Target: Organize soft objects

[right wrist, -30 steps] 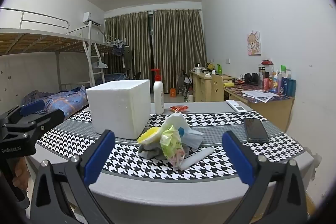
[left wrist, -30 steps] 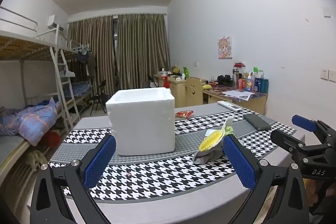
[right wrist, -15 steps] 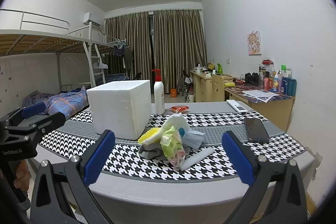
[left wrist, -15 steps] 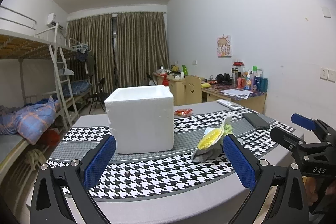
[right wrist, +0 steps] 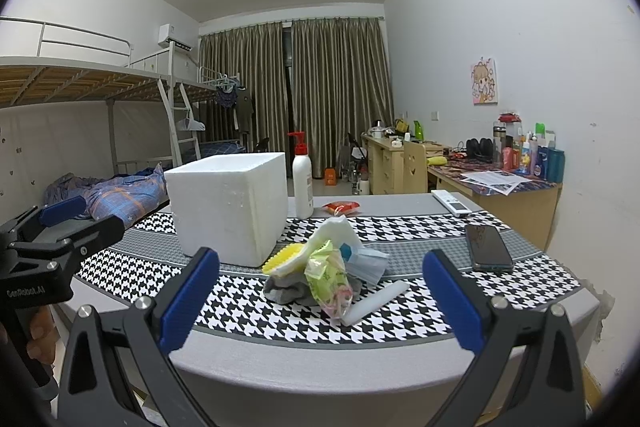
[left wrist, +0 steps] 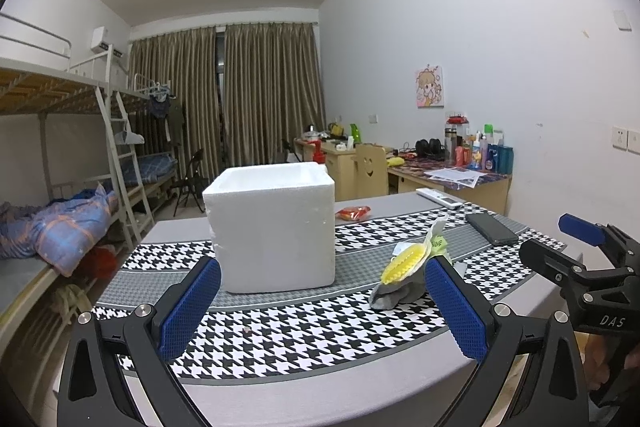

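- The left gripper (left wrist: 322, 301) has its blue-padded fingers spread wide and holds nothing; it hangs over the near edge of the table with the black-and-white houndstooth cloth (left wrist: 280, 331)
- The right gripper (right wrist: 320, 295) is likewise wide apart and empty, short of the table's near edge and aimed at the heap
- The task's things lie in one small pile of soft items (right wrist: 320, 267) on the cloth, just right of the open-topped white foam box (right wrist: 228, 207): a grey cloth wad (right wrist: 286, 289) at the bottom, a yellow ridged sponge (right wrist: 286, 255), a white crumpled tissue (right wrist: 336, 231), a green crinkly plastic packet (right wrist: 328, 273), a pale blue face mask (right wrist: 366, 263) and a white stick-like piece (right wrist: 376, 303) jutting toward the front
- In the left wrist view the pile (left wrist: 408, 271) sits beside the right fingertip, and the box (left wrist: 276, 227) stands straight ahead
- Judged step: the start of the sort, both tools approaching and nothing picked yet; the box looks like the likely bin
- Next move calls for the right gripper to go forward and down onto one top item, probably the packet or tissue, closing gently so neighbours do not drag along
- The dark smartphone (right wrist: 488, 247) and white pump bottle (right wrist: 303, 183) are near and should be left alone
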